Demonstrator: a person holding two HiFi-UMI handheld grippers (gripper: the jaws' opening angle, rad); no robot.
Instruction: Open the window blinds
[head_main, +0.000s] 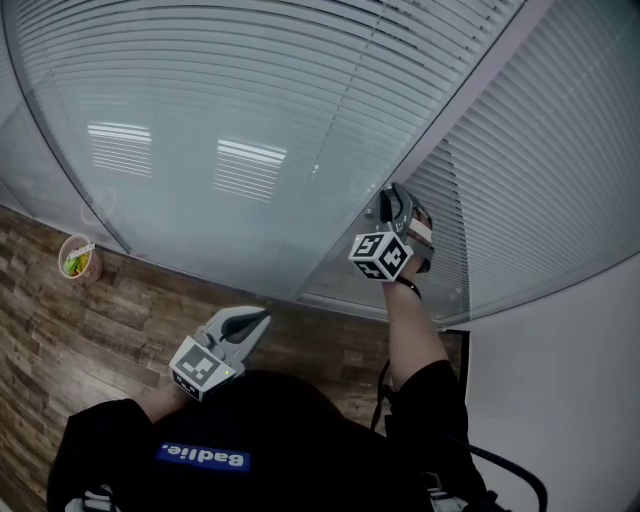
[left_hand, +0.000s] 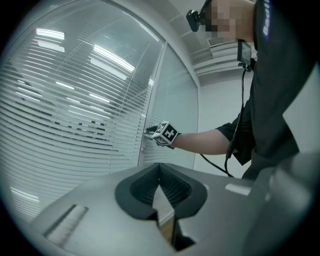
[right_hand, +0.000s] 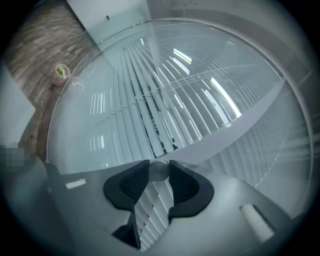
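Observation:
White horizontal blinds (head_main: 250, 120) hang behind glass in a wide pane, and a second pane of blinds (head_main: 540, 180) lies to the right of a pale frame post (head_main: 450, 120). My right gripper (head_main: 392, 203) is raised to that post, at its lower part. In the right gripper view its jaws (right_hand: 159, 176) are shut on a small round grey knob (right_hand: 158, 169), with slats (right_hand: 165, 115) showing a few dark gaps beyond. My left gripper (head_main: 262, 318) hangs low in front of my body, shut and holding nothing (left_hand: 159, 167). It looks toward the right gripper (left_hand: 148, 132).
A wood-plank floor (head_main: 60, 330) runs along the foot of the glass. A small cup with something green in it (head_main: 76, 258) stands on it at the left. A plain white wall (head_main: 560, 400) closes the right side. A black cable (head_main: 505, 465) trails by my right arm.

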